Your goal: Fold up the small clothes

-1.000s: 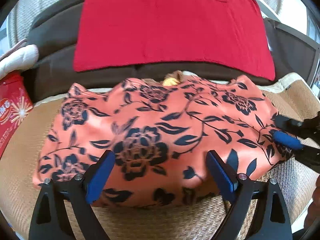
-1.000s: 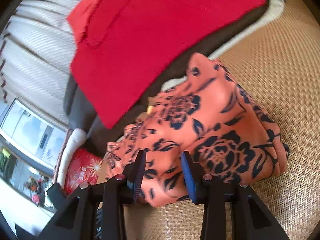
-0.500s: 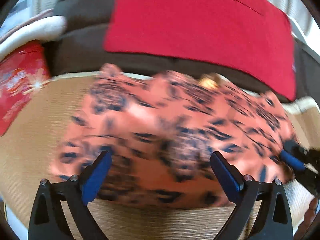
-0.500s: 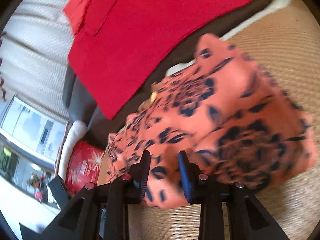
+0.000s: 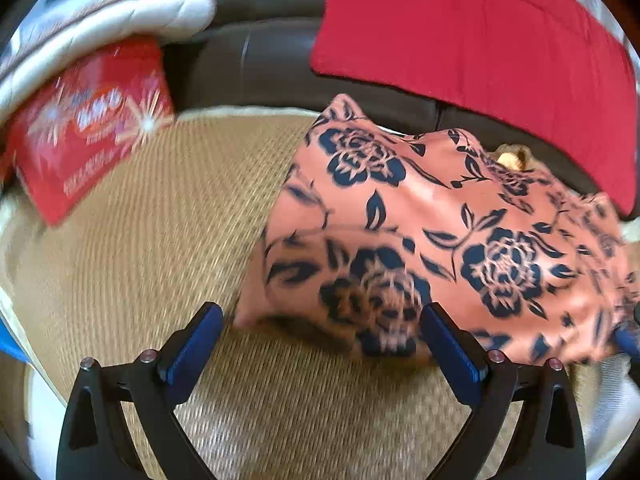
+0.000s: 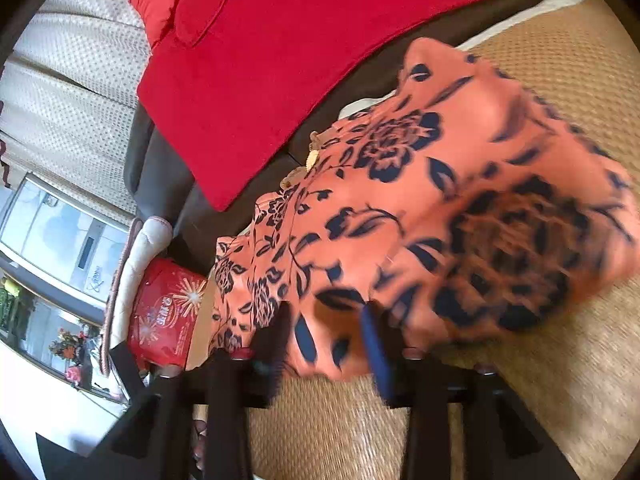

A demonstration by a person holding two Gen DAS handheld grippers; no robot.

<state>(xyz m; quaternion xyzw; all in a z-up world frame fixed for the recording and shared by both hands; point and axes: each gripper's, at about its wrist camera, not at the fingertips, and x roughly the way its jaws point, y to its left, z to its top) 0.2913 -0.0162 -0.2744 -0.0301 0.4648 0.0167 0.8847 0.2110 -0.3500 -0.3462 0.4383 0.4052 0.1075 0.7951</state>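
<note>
A folded salmon garment (image 5: 440, 220) with a dark blue rose print lies on a woven straw mat (image 5: 160, 240). My left gripper (image 5: 320, 320) stands wide open low over the mat. The garment's near left corner lies between its blue pads (image 5: 200, 340), and neither pad touches it. In the right wrist view the same garment (image 6: 440, 200) fills the middle. My right gripper (image 6: 324, 336) is at its near edge with jaws opening. The cloth's hem sits between the fingers and is no longer pinched. A blue tip of the right gripper (image 5: 628, 340) shows at the left view's far right edge.
A red cloth (image 5: 480, 40) drapes over a dark brown sofa back behind the garment. A red printed box (image 5: 88, 128) and a white quilted cushion (image 5: 120, 20) sit at the left. Bare mat (image 6: 560, 360) stretches in front of the garment and to its left.
The left gripper has slid left along the garment's near edge, from its middle to its left corner. The right jaws, narrow around the hem before, have spread apart.
</note>
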